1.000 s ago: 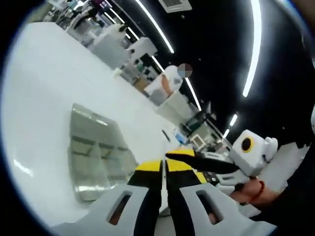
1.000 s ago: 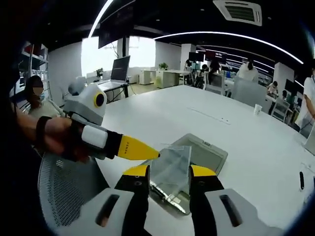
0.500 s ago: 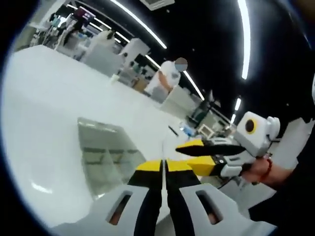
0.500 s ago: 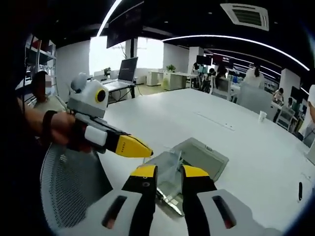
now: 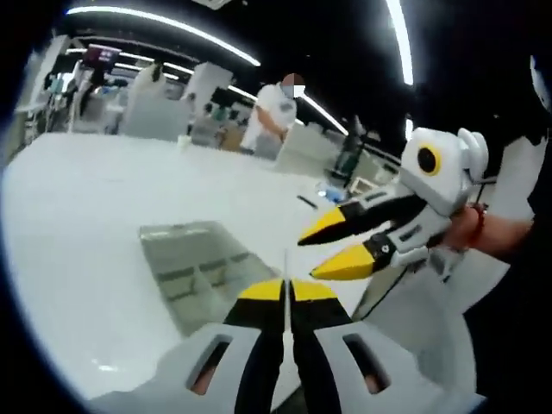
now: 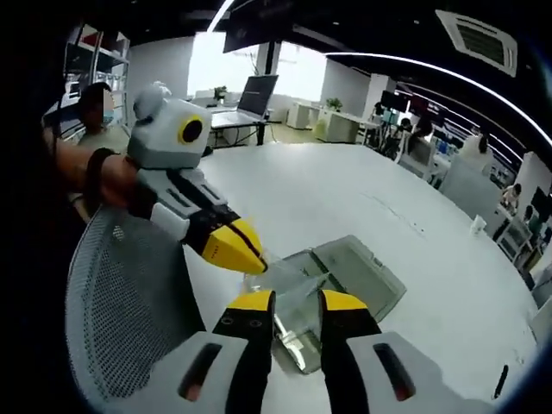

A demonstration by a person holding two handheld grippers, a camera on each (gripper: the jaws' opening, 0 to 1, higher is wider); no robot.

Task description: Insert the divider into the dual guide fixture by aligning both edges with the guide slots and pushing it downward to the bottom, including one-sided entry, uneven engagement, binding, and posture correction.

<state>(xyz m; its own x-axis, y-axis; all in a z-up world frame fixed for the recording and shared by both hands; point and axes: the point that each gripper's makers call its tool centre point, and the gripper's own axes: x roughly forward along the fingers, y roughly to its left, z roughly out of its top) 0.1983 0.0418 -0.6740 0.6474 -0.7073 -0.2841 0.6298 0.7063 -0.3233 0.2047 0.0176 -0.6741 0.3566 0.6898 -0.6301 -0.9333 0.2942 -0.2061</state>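
Open office, long white bench (image 6: pixel 362 185). One clear fixture (image 6: pixel 345 285) lies flat on it. One thin clear divider (image 5: pixel 285 267), edge-on, clamped between the closed jaws of left gripper (image 5: pixel 285 291). Right gripper (image 6: pixel 289 300), jaws narrow with a small gap, hovers just above fixture's near end, beside the divider.

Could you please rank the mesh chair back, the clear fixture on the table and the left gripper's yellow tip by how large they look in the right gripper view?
1. mesh chair back
2. fixture
3. left gripper yellow tip

The chair's nearness exaggerates it.
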